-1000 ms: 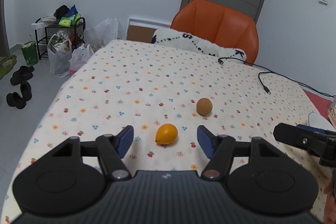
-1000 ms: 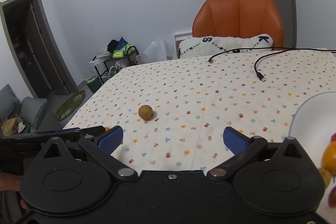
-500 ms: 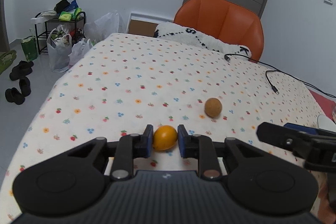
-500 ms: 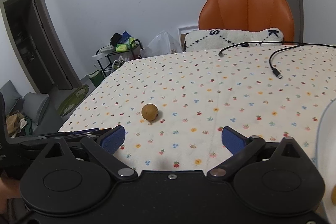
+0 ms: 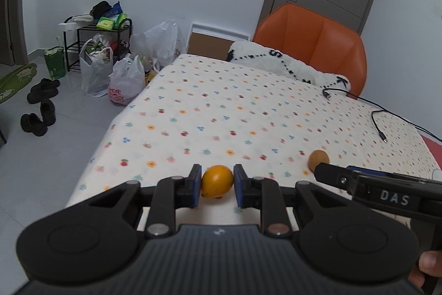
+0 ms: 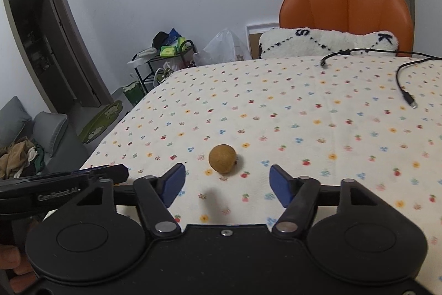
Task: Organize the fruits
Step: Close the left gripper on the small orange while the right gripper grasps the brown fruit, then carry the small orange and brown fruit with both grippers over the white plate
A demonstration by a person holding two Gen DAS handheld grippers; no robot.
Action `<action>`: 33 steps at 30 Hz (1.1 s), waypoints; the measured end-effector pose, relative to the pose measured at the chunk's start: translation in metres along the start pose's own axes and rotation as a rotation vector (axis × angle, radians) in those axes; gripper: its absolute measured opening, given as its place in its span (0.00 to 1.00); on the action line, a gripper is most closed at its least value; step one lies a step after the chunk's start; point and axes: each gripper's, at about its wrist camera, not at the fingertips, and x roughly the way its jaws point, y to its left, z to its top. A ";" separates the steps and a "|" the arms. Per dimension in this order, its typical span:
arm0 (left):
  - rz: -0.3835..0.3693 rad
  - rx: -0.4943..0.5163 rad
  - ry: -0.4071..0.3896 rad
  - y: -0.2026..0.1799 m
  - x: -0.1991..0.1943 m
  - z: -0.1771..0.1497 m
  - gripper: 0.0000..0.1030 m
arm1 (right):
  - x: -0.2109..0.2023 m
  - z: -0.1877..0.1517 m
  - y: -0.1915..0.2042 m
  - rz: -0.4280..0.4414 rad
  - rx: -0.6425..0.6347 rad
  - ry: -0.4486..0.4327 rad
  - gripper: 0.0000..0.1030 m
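You have two fruits in view: one smooth round orange fruit and one dull brown round fruit, both over the cream tablecloth printed with small flowers and fruits. Your left gripper has its blue pads pressed against both sides of the orange fruit, near the cloth's front left corner. Your right gripper has its fingers spread wide, with the brown fruit lying on the cloth just ahead of the gap, touching neither pad.

Two black cables trail across the far right of the cloth; one orange padded chair with a white fluffy cushion stands against the far edge. The broad middle of the cloth behind the fruits lies bare. The left edge drops to grey floor close beside your left gripper.

Only the left wrist view shows the orange fruit, along with the black shoes and plastic bags on the floor. Only the right wrist view shows the grey sofa.
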 end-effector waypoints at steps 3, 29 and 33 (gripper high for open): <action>0.007 -0.005 -0.002 0.003 0.001 0.000 0.22 | 0.008 0.001 0.003 -0.006 -0.001 0.007 0.57; -0.098 0.014 -0.025 -0.038 -0.020 -0.009 0.22 | -0.039 -0.003 -0.009 -0.073 0.006 -0.052 0.23; -0.115 0.027 -0.028 -0.050 -0.026 -0.012 0.22 | -0.058 -0.005 -0.015 -0.086 0.019 -0.082 0.23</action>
